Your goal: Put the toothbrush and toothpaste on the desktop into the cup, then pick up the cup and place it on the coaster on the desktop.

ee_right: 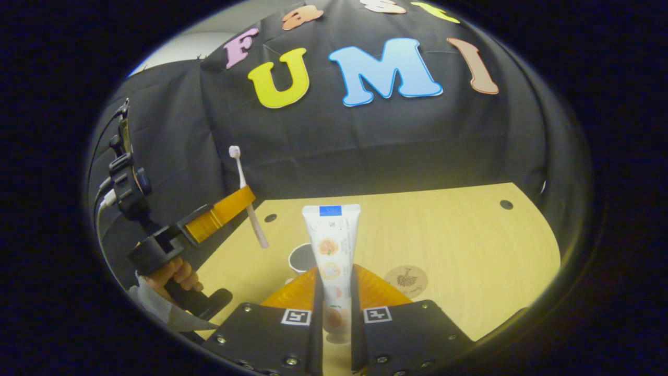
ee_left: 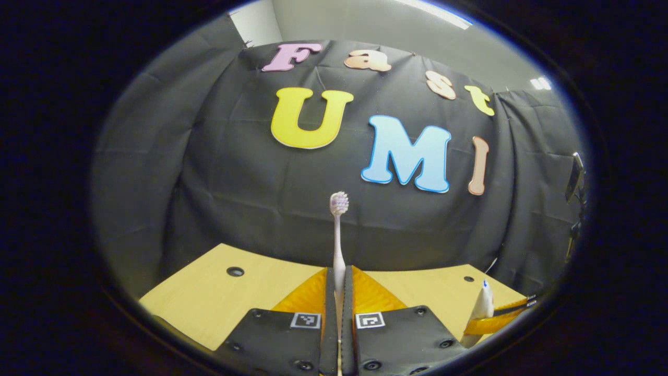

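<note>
The toothbrush [ee_left: 338, 235] stands upright at frame centre, pinched in my left tool [ee_left: 338, 313]; my right tool [ee_right: 334, 297] clamps the toothpaste [ee_right: 331, 245]. Both are lifted; the cup [ee_right: 302, 257] below looks empty, the coaster [ee_right: 406, 281] bare on the surface [ee_right: 469, 250]; everything remains

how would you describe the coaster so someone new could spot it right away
Look at the wooden desk in the right gripper view. Near its front, right of the toothpaste, lies the coaster: a flat round disc with a dark drawing, unlike the dark-mouthed cup.
</note>
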Action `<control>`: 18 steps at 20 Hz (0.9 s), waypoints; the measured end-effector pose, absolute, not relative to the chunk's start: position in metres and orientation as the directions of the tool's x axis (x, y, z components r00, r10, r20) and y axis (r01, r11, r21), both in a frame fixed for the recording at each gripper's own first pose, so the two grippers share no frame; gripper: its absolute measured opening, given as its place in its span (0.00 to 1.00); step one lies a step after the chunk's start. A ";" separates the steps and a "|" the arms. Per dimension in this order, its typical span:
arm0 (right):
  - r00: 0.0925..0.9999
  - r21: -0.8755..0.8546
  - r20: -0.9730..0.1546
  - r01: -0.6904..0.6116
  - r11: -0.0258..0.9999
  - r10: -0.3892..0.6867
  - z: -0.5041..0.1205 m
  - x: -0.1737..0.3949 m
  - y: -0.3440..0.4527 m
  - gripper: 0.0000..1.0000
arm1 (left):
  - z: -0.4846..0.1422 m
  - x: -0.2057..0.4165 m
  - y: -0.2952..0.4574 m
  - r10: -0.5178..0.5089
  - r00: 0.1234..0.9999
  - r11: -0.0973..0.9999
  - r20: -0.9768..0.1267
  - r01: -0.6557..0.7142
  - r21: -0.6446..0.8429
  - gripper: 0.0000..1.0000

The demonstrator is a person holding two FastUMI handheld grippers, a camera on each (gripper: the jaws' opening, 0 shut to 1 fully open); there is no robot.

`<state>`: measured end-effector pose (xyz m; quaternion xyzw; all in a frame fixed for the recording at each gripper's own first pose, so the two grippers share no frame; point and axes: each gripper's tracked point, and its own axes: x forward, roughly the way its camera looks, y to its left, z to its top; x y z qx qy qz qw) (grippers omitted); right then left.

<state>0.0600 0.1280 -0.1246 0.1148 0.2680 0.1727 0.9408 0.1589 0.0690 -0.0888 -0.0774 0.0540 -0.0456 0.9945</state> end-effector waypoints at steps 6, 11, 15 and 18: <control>0.803 0.278 -0.499 -0.208 0.938 0.326 -0.134 0.065 0.118 0.21 | -0.126 0.194 0.056 -0.156 0.980 0.962 -0.124 0.123 -0.244 0.10; 0.798 0.269 -0.522 -0.180 0.946 0.300 -0.140 0.068 0.117 0.22 | -0.165 0.205 0.053 -0.182 0.964 0.959 -0.193 0.130 -0.253 0.10; 0.789 0.275 -0.540 -0.163 0.948 0.292 -0.144 0.070 0.117 0.22 | -0.190 0.203 0.045 -0.212 0.945 0.958 -0.251 0.149 -0.246 0.12; 0.783 0.283 -0.545 -0.167 0.945 0.301 -0.149 0.071 0.121 0.21 | -0.197 0.201 0.041 -0.234 0.931 0.954 -0.279 0.164 -0.251 0.23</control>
